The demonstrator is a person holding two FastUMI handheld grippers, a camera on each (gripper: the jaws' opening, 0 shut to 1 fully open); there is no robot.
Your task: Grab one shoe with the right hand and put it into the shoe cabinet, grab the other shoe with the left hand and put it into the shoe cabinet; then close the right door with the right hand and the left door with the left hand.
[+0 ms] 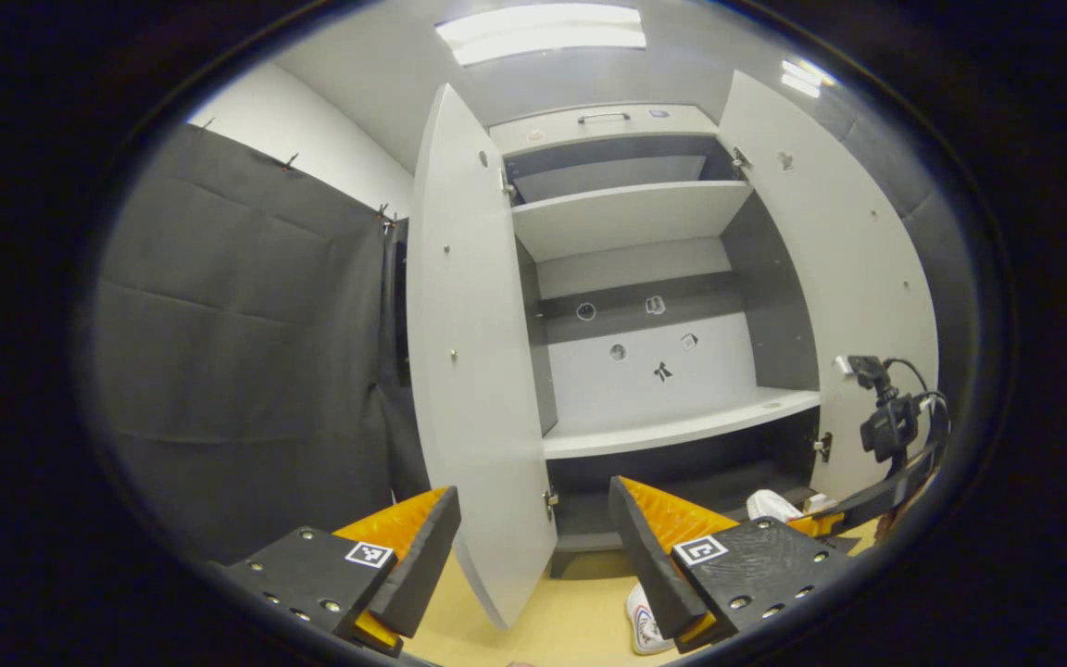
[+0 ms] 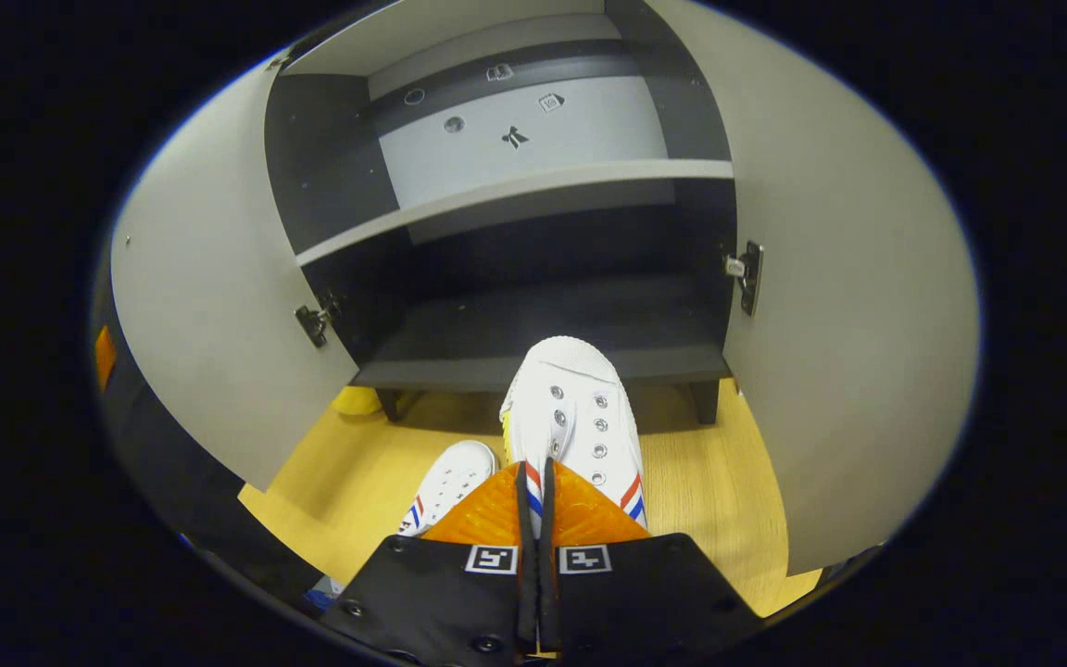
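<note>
My right gripper [image 2: 538, 474] is shut on the heel end of a white shoe [image 2: 571, 412] with red and blue stripes. The shoe hangs above the wooden floor, its toe at the front edge of the shoe cabinet's dark bottom shelf [image 2: 533, 324]. The other white shoe [image 2: 448, 484] lies on the floor just left of it. In the left gripper view, my left gripper [image 1: 533, 500] is open and holds nothing, in front of the left door's edge. That floor shoe [image 1: 645, 622] peeks out by its right finger. Farther right, the right gripper [image 1: 807, 521] carries the held shoe [image 1: 772, 505].
Both cabinet doors stand wide open: the left door [image 1: 473, 371] [image 2: 219, 296] and the right door [image 1: 853, 278] [image 2: 853, 315]. A pale middle shelf [image 1: 682, 426] and an upper shelf [image 1: 626, 213] span the cabinet. Black cloth wall [image 1: 246, 352] hangs to the left.
</note>
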